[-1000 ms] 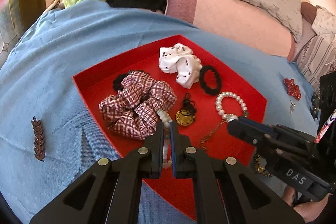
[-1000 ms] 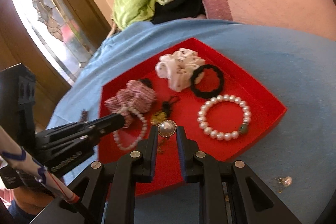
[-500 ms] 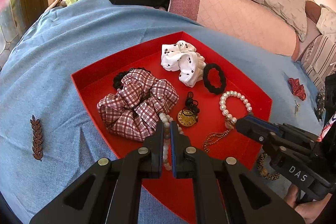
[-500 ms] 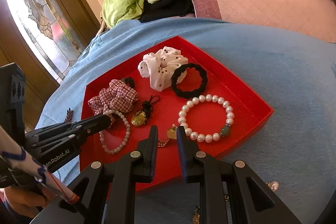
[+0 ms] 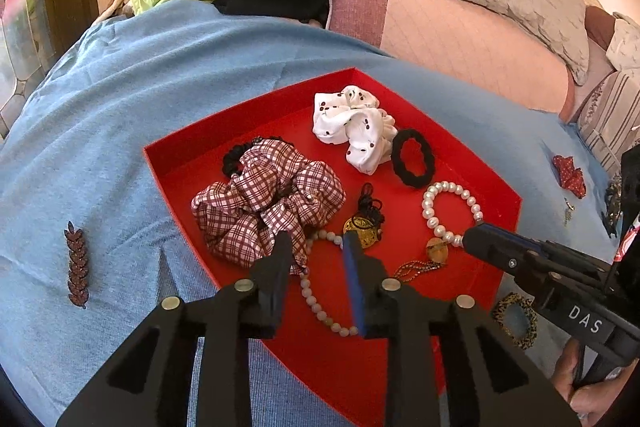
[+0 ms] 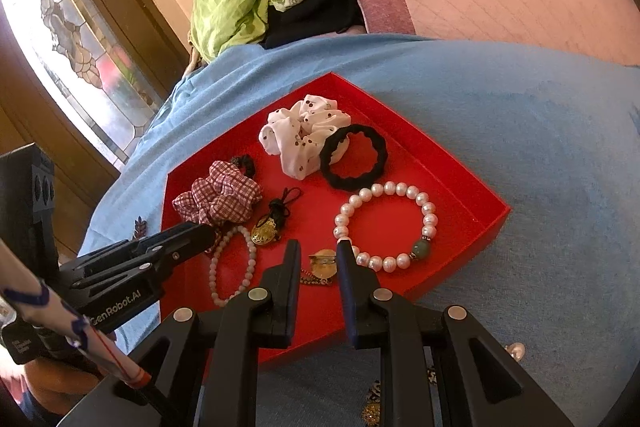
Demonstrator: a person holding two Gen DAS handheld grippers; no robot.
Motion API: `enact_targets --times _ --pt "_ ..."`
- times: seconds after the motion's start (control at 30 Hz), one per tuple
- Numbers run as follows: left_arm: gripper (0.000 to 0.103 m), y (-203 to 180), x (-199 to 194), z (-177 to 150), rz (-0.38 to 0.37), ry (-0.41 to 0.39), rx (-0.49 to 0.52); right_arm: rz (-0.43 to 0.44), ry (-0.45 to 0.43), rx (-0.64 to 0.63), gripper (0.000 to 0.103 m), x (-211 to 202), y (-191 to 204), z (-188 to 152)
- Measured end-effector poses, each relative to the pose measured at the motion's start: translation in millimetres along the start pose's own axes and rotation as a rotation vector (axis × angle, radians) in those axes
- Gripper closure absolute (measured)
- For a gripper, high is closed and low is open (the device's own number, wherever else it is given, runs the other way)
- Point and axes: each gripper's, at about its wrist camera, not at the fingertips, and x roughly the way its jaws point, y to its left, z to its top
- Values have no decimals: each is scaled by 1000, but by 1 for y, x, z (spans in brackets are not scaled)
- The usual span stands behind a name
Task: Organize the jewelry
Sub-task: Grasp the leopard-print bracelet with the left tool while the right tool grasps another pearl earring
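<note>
A: Your left gripper (image 5: 314, 247) has just let its jaws part; a second ago they were pinched on the pale bead strand (image 5: 320, 301), and that strand now lies loose on the floor of the red tray (image 5: 172, 163), running between the two fingers with neither pad pressing on it.

B: And your right one?

A: Your right gripper (image 6: 318, 251) has dropped the round gold brooch (image 6: 322, 261) it was carrying a second ago. It lies face-down in the tray between your fingertips, its chain trailing toward you. The jaws stand a narrow gap apart, and I see no pad pressing on it.

B: Where does the rest sit?

A: All in the same tray, on the blue cloth (image 5: 120, 87). The plaid scrunchie (image 5: 268, 199) is at the left, touching the bead strand's far end. The white spotted scrunchie (image 6: 302, 137) is at the back, with the black hair tie (image 6: 352, 163) overlapping its right edge. The pearl bracelet (image 6: 386, 223), with one green bead, lies just right of your right fingers. A gold filigree pendant (image 6: 265, 229) on a black cord sits in the middle.

B: Anything outside the tray?

A: A brown leaf-shaped clip (image 5: 77, 269) lies on the cloth well left of it, and a red bow (image 5: 568, 175) far right.
</note>
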Motion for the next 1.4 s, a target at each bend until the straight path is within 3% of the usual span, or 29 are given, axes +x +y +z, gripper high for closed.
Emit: enact_targets --times 0.23,0.67,1.03,1.23,1.4 --pt "71 -2 -5 2 -4 -19 -1 9 -12 22 83 -7 -5 4" --pt "70 -25 -14 3 -45 -38 41 9 -33 84 83 -40 -32 7" --pt "70 -52 -22 -4 -87 -40 131 -76 70 114 83 -51 -69 -14" --pt "70 -61 -23 -3 -105 -44 135 -151 109 65 83 -53 -82 -30" --pt "70 -72 -24 -8 -128 -42 173 -160 123 33 83 -45 -80 -33"
